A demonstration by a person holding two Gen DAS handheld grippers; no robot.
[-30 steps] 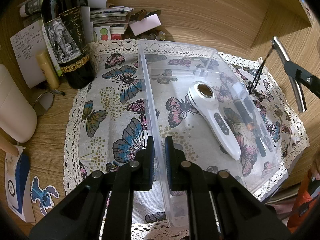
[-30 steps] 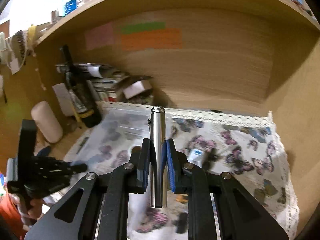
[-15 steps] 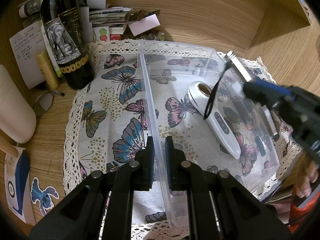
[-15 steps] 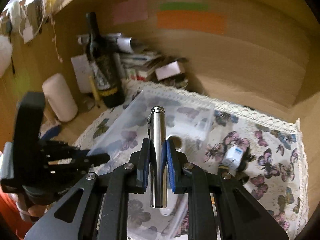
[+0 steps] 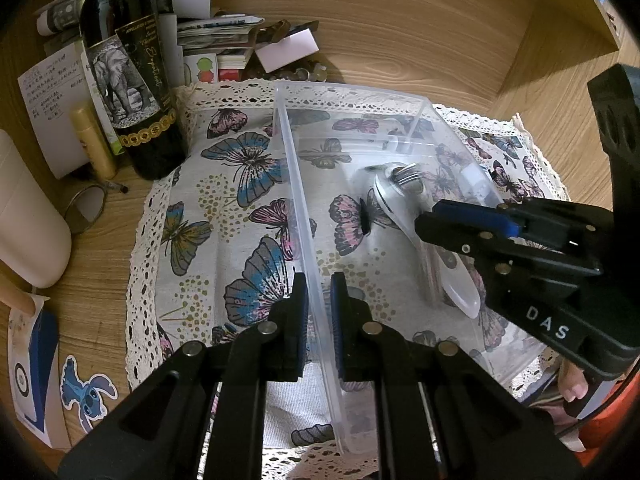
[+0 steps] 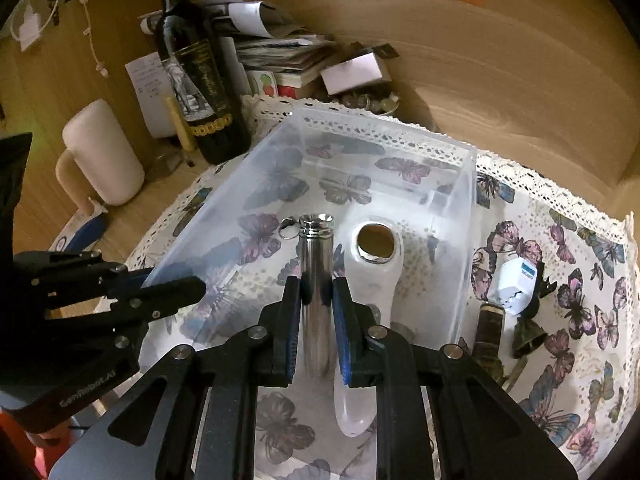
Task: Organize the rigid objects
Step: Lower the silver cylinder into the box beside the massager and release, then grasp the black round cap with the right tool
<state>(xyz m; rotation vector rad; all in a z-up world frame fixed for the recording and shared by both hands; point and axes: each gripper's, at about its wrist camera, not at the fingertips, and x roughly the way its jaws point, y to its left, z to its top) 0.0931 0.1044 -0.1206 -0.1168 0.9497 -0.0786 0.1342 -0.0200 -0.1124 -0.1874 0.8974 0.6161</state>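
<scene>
A clear plastic bin (image 5: 352,96) (image 6: 384,128) stands on a butterfly-print cloth. My left gripper (image 5: 318,294) is shut on the bin's left wall near its front. My right gripper (image 6: 316,292) is shut on a shiny metal cylinder (image 6: 316,276) with a small clip at its cap, held inside the bin above its floor. In the left wrist view the right gripper (image 5: 436,216) reaches in from the right. A white handheld device (image 6: 370,276) (image 5: 460,292) with a round head lies in the bin beside the cylinder.
A wine bottle (image 5: 128,76) (image 6: 200,80), stacked papers (image 5: 216,36) and a cream cylinder (image 6: 102,152) stand at the back left. A white plug adapter (image 6: 516,284), a dark tube (image 6: 490,324) and a small bell (image 6: 528,336) lie on the cloth right of the bin.
My right gripper has carried the metal cylinder leftward and down into the bin, over the white device. My left gripper has kept its hold on the bin wall.
</scene>
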